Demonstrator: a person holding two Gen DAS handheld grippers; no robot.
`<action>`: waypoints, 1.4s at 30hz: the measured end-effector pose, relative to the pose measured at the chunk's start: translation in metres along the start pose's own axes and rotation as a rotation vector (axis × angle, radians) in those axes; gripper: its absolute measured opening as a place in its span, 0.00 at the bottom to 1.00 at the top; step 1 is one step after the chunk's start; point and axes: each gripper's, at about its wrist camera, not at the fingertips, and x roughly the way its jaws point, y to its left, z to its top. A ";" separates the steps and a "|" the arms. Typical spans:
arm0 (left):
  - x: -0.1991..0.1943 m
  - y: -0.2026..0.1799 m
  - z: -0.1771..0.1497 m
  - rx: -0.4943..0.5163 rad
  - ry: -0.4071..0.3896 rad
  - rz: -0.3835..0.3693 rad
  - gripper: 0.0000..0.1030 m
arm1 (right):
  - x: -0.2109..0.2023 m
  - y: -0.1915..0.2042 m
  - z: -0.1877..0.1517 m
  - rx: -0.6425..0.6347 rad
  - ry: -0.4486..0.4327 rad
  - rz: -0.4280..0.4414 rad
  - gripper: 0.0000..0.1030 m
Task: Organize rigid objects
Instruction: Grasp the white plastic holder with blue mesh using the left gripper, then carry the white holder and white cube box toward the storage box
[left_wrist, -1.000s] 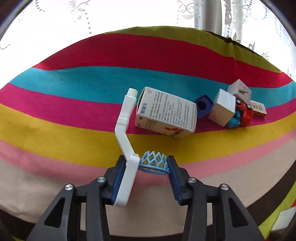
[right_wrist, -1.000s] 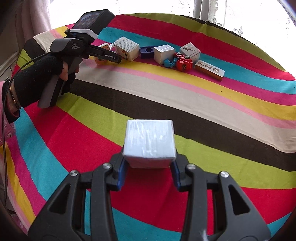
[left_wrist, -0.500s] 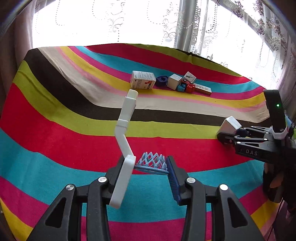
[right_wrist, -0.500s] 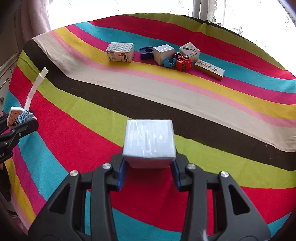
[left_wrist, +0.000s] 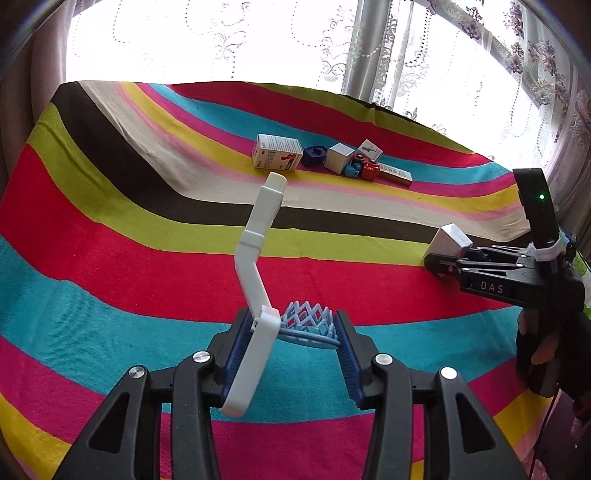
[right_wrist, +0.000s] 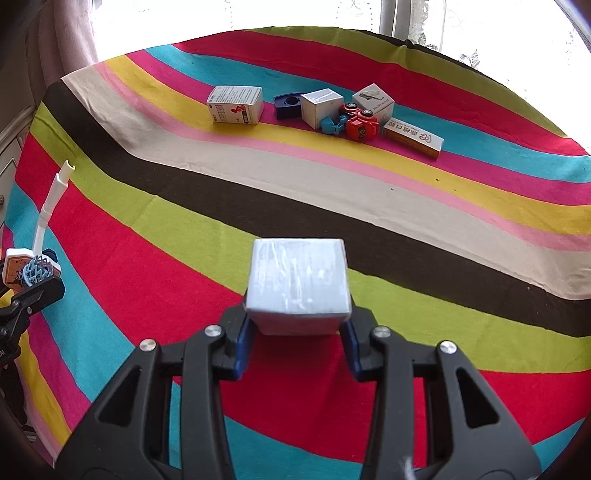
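My left gripper (left_wrist: 291, 325) holds a toy basketball hoop (left_wrist: 255, 240) above the striped cloth. Its white backboard lies against the left pad and its blue net (left_wrist: 308, 321) reaches the right pad. The jaws are opening slightly with the toy still between them. The right wrist view shows this gripper (right_wrist: 33, 284) and toy hoop (right_wrist: 48, 206) at the far left. My right gripper (right_wrist: 297, 325) is shut on a white cube box (right_wrist: 297, 277), held above the red stripe. The left wrist view shows it (left_wrist: 439, 258) at the right with the cube box (left_wrist: 448, 240).
Lined up at the cloth's far side are a medicine box (right_wrist: 236, 104), a dark blue holder (right_wrist: 289, 105), two white cubes (right_wrist: 321, 107), a red toy car (right_wrist: 362, 125), a blue toy (right_wrist: 330, 125) and a long box (right_wrist: 413, 138). A gloved hand (left_wrist: 546, 350) grips the right tool. Curtains hang behind.
The left gripper has drawn back from the row of objects to the near side of the cloth, carrying the toy hoop, then stopped. The right gripper and its cube have not moved.
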 end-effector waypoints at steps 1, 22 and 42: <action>0.002 0.001 0.001 -0.003 0.009 -0.007 0.46 | -0.002 -0.002 -0.001 0.025 0.011 -0.010 0.43; -0.024 0.003 -0.014 -0.023 0.032 0.015 0.47 | -0.097 0.006 -0.083 0.150 -0.003 -0.036 0.42; -0.060 -0.063 -0.033 0.189 0.062 -0.053 0.47 | -0.145 0.022 -0.112 0.070 -0.042 -0.061 0.42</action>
